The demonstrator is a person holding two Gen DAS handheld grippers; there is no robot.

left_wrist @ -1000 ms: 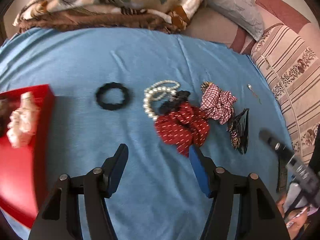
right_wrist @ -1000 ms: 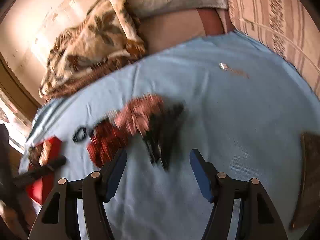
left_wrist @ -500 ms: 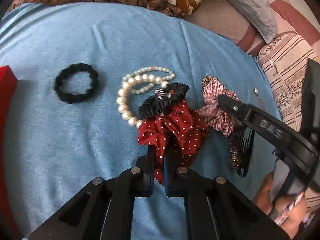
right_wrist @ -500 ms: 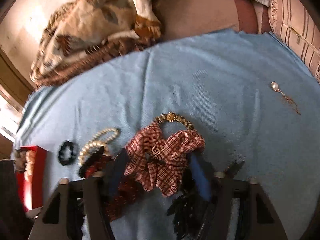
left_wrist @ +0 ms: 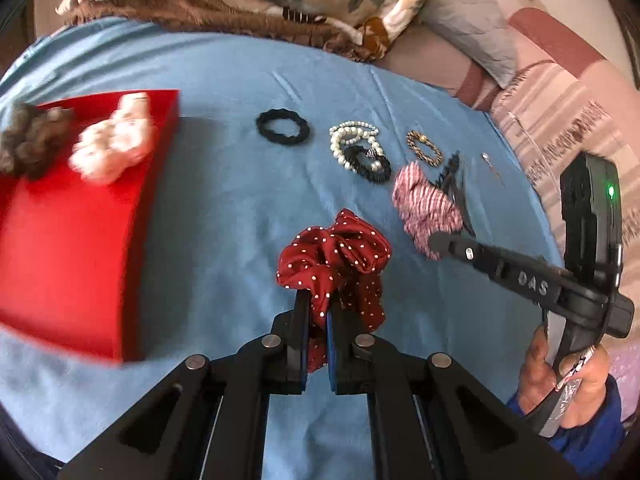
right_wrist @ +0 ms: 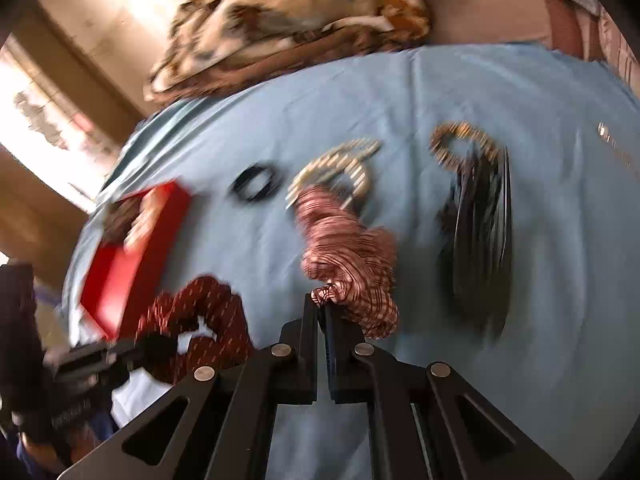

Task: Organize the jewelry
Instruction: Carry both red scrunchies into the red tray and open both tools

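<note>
Right of the red box (left_wrist: pixel 76 240) on the blue sheet (left_wrist: pixel 208 208), the left gripper (left_wrist: pixel 318 316) is clamped on the polka-dot red scrunchie (left_wrist: pixel 336 256). Farther right of the box, the right gripper (right_wrist: pixel 322 312) pinches the plaid scrunchie (right_wrist: pixel 348 248), seemingly lifted, though blur obscures this. Pearls (left_wrist: pixel 352 140) lie beyond.

Dark red white-dotted scrunchie (left_wrist: pixel 336 256); red-white plaid scrunchie (right_wrist: pixel 352 256); red box (left_wrist: pixel 76 216); black hair tie (left_wrist: pixel 282 127); white pearl bracelet (left_wrist: pixel 348 138); light blue bedsheet (left_wrist: pixel 224 80).
</note>
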